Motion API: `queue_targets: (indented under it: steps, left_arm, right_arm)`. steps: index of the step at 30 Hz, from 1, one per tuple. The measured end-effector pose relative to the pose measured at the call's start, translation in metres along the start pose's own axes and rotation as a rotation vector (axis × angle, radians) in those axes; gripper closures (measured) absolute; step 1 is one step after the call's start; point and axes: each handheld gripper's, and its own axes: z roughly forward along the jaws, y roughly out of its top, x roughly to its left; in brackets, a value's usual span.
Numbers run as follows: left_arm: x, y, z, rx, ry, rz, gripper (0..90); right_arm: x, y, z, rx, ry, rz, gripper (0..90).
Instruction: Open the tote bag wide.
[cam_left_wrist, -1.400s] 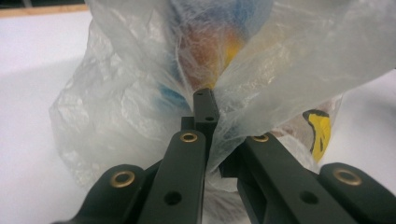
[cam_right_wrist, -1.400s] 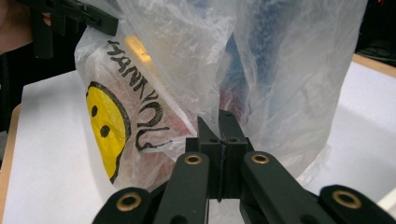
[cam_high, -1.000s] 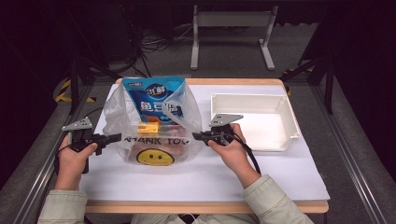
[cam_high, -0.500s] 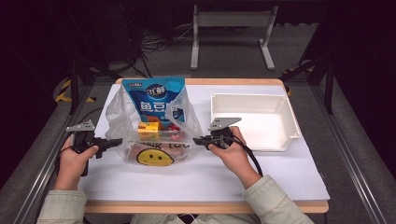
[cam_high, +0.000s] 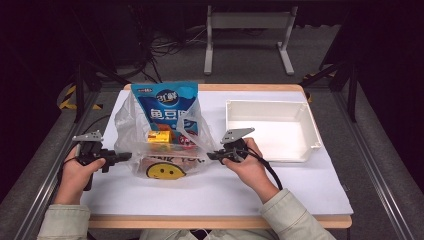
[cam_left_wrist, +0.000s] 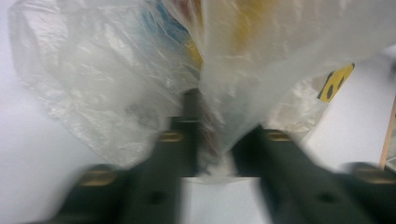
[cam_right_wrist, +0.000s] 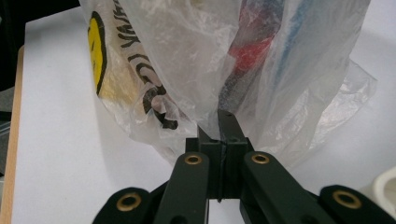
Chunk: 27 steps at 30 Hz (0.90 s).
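Right gripper (cam_high: 214, 155): my jaws are clamped tight on a fold of the plastic bag (cam_high: 160, 145), at its right edge.
Left gripper (cam_high: 122, 157): my jaws have just been opening; bag film sits between them, no longer pinched.
Plastic bag: stands on the table (cam_high: 210, 195) between my two grippers, blue snack pack (cam_high: 169, 107) inside.
White tray (cam_high: 305, 122): beyond my right gripper, apart from the bag.
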Motion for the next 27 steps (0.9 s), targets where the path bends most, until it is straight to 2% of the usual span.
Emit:
queue_targets:
  steps: [2, 5, 8, 10, 11, 12, 14, 16, 17, 18, 19, 20, 21, 23, 25, 27]
  left_arm:
    - [-0.006, 0.004, -0.008, -0.033, 0.017, 0.015, 39.7]
    - [-0.017, 0.011, -0.019, -0.08, 0.049, 0.075, 20.1]
    - [-0.03, 0.019, -0.03, -0.145, 0.081, 0.14, 12.8]
    - [-0.039, 0.025, -0.036, -0.21, 0.101, 0.155, 12.5]
    - [-0.039, 0.025, -0.036, -0.21, 0.101, 0.155, 12.6]
    - [-0.042, 0.028, -0.038, -0.235, 0.112, 0.161, 12.6]
    - [-0.045, 0.031, -0.04, -0.278, 0.126, 0.151, 15.6]
    - [-0.045, 0.033, -0.041, -0.316, 0.138, 0.148, 24.0]
    - [-0.045, 0.033, -0.041, -0.316, 0.138, 0.148, 31.7]
    - [-0.044, 0.034, -0.041, -0.324, 0.151, 0.147, 31.7]
    - [-0.043, 0.034, -0.04, -0.318, 0.164, 0.145, 52.0]
    - [-0.043, 0.034, -0.04, -0.318, 0.164, 0.145, 58.5]
    - [-0.042, 0.033, -0.039, -0.309, 0.174, 0.143, 58.5]
    - [-0.038, 0.032, -0.036, -0.276, 0.189, 0.132, 70.2]
    - [-0.034, 0.03, -0.031, -0.256, 0.178, 0.12, 76.5]
    - [-0.03, 0.027, -0.026, -0.217, 0.189, 0.117, 78.1]
  right_arm:
    - [0.001, 0.0, -0.001, 0.001, 0.003, 0.0, 90.0]
    - [0.002, 0.001, -0.001, -0.001, 0.007, -0.005, 90.0]
    - [0.005, 0.002, -0.001, -0.004, 0.01, -0.011, 90.0]
    - [0.006, 0.003, -0.002, -0.006, 0.009, -0.011, 90.0]
    - [0.006, 0.003, -0.002, -0.006, 0.009, -0.011, 90.0]
    - [0.006, 0.003, -0.003, -0.009, 0.01, -0.015, 90.0]
    - [0.006, 0.004, -0.004, -0.013, 0.01, -0.014, 90.0]
    - [0.006, 0.004, -0.005, -0.02, 0.011, -0.016, 90.0]
    - [0.006, 0.004, -0.005, -0.02, 0.011, -0.016, 90.0]
    - [0.007, 0.004, -0.006, -0.025, 0.012, -0.015, 90.0]
    - [0.007, 0.005, -0.008, -0.031, 0.01, -0.017, 90.0]
    - [0.007, 0.005, -0.008, -0.035, 0.009, -0.018, 90.0]
    - [0.007, 0.005, -0.008, -0.035, 0.009, -0.018, 90.0]
    - [0.007, 0.005, -0.009, -0.036, 0.009, -0.017, 90.0]
    - [0.007, 0.004, -0.009, -0.031, 0.006, -0.015, 90.0]
    - [0.007, 0.003, -0.009, -0.029, 0.006, -0.014, 90.0]
